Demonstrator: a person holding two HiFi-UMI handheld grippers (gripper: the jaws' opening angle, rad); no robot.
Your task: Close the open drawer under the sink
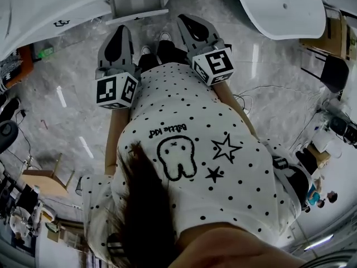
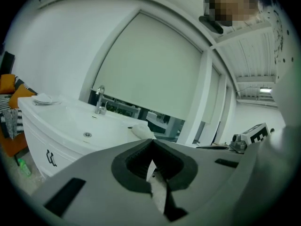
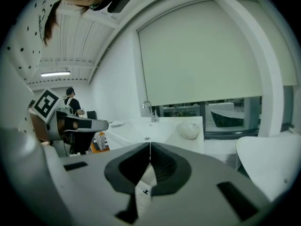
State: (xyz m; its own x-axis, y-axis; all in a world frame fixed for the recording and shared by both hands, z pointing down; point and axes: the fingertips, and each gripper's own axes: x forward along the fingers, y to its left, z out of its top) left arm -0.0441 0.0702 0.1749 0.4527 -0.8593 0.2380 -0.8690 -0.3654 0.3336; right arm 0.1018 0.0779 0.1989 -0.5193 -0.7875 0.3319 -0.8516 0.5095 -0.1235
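Observation:
The white sink vanity (image 1: 67, 7) lies at the top left of the head view, with a dark handle (image 1: 61, 22) on its front. A white panel (image 1: 136, 17) juts out below its edge; I cannot tell whether it is the drawer. My left gripper (image 1: 124, 28) and right gripper (image 1: 184, 18) point towards it side by side, both shut and empty. The left gripper view shows its jaws (image 2: 151, 142) closed in front of the basin (image 2: 70, 124), faucet (image 2: 99, 100) and cabinet handle (image 2: 51, 158). The right gripper (image 3: 150, 145) has its jaws meeting too, with the faucet (image 3: 149, 109) beyond.
A pale rounded object (image 3: 188, 130) lies on the counter near the window. A second white basin (image 1: 281, 7) stands at the top right. The person's shoes (image 1: 164, 38) stand on grey marble floor (image 1: 72, 110). Cables (image 1: 262, 91) trail at right; a wooden stool (image 1: 47, 180) is at left.

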